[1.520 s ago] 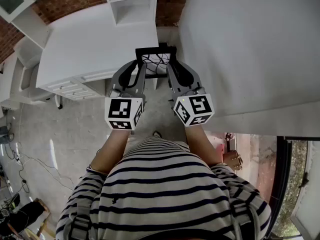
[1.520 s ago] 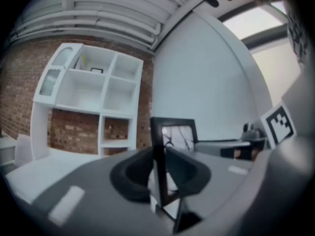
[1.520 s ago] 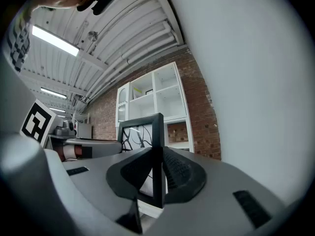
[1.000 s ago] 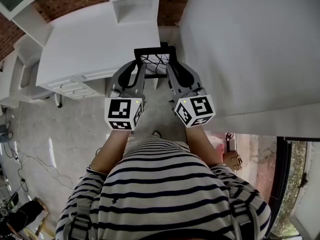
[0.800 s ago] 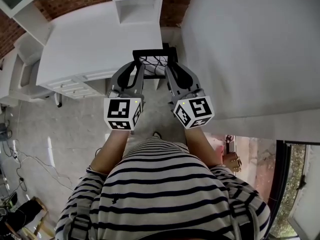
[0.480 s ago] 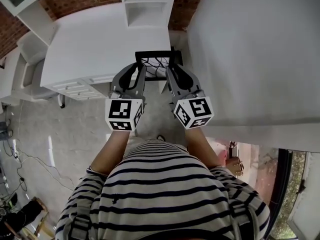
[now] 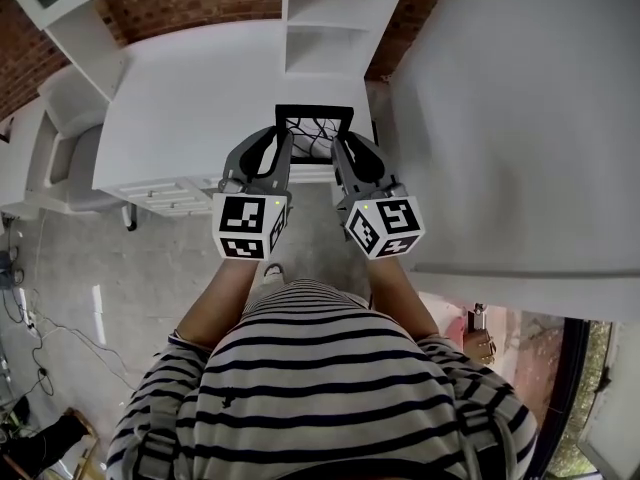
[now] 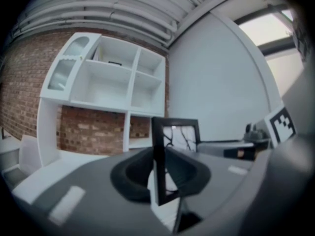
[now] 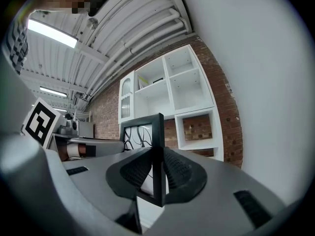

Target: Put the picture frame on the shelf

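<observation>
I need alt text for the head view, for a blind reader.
From above, a person in a striped shirt holds a black picture frame, the left gripper shut on its left edge and the right gripper on its right edge. Ahead stand a white desk and a white shelf.

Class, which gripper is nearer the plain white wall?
Right. The right gripper is next to the white wall; the left gripper sits beyond the picture frame, on the desk side.

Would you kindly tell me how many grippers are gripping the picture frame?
2: the left gripper is shut on the left edge of the picture frame, and the right gripper on its right edge.
</observation>
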`<state>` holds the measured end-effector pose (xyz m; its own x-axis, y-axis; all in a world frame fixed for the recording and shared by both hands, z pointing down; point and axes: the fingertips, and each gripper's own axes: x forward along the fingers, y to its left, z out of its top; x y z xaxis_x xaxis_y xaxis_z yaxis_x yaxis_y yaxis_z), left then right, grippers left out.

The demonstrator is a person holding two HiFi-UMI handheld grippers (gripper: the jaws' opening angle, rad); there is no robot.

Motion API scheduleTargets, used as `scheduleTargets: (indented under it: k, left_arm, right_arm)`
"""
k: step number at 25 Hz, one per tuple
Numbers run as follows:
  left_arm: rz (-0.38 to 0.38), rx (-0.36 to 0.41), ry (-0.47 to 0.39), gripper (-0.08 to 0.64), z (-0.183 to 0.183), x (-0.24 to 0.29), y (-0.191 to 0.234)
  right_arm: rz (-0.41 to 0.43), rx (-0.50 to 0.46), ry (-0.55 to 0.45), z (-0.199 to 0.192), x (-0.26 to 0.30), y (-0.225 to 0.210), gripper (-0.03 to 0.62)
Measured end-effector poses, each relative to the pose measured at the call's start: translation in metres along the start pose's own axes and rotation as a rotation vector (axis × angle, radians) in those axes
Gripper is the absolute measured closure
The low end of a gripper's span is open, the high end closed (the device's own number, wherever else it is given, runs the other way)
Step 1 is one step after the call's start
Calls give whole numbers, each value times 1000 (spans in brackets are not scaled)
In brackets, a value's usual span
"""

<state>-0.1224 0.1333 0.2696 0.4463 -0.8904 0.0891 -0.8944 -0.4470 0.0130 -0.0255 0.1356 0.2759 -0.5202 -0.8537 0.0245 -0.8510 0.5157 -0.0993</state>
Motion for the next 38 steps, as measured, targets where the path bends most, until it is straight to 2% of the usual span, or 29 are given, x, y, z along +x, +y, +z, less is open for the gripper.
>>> scheduleTargets:
  k: [6, 13, 20, 30, 38]
  left_arm:
    - [-22, -3, -1, 480, 0, 3, 38]
    - [-55, -6, 11, 481, -9, 35, 48]
    - [-46, 9, 37, 481, -21, 110, 45]
    - [1, -8, 46, 481, -35, 237, 53]
    - [38, -42, 8, 482, -64, 304, 73]
  right_arm:
    - [-28, -5, 15, -4, 32, 19, 526]
    - [-68, -10, 46, -13, 54, -1, 526]
    - [-59, 9, 72, -27, 93, -67, 526]
    - [39, 26, 57, -41, 171, -174, 526]
    - [99, 23, 81, -73, 223, -222, 526]
